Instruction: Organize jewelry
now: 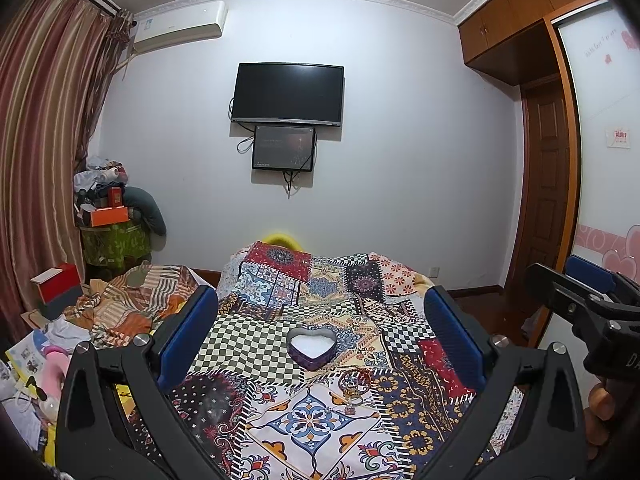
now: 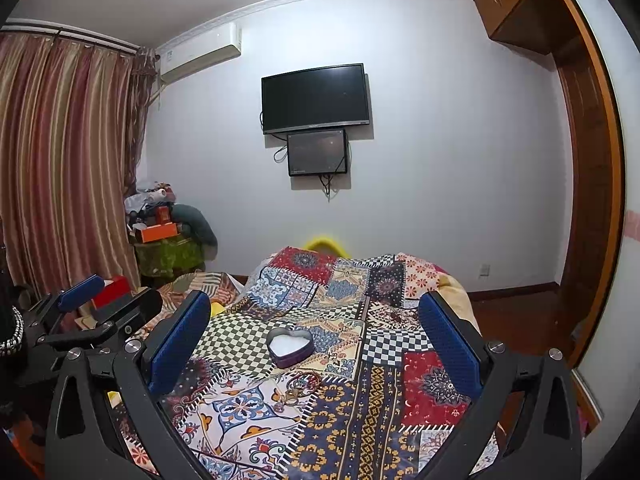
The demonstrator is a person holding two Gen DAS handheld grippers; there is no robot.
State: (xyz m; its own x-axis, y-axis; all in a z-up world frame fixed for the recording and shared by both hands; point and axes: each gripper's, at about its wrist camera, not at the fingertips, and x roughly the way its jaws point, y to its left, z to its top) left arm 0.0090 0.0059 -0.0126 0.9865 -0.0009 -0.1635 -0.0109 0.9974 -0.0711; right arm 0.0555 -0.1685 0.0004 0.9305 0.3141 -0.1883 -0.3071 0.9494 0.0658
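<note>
A heart-shaped tin sits on the patchwork quilt, jewelry just beside it.

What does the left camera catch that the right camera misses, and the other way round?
Only the left view shows the pink heart-patterned wardrobe door and the right tongs at its edge. Only the right view shows the left tongs from the side. Both show the open heart-shaped tin on the patchwork blanket, the small pile of jewelry just in front of it, and the wall TV.
</note>
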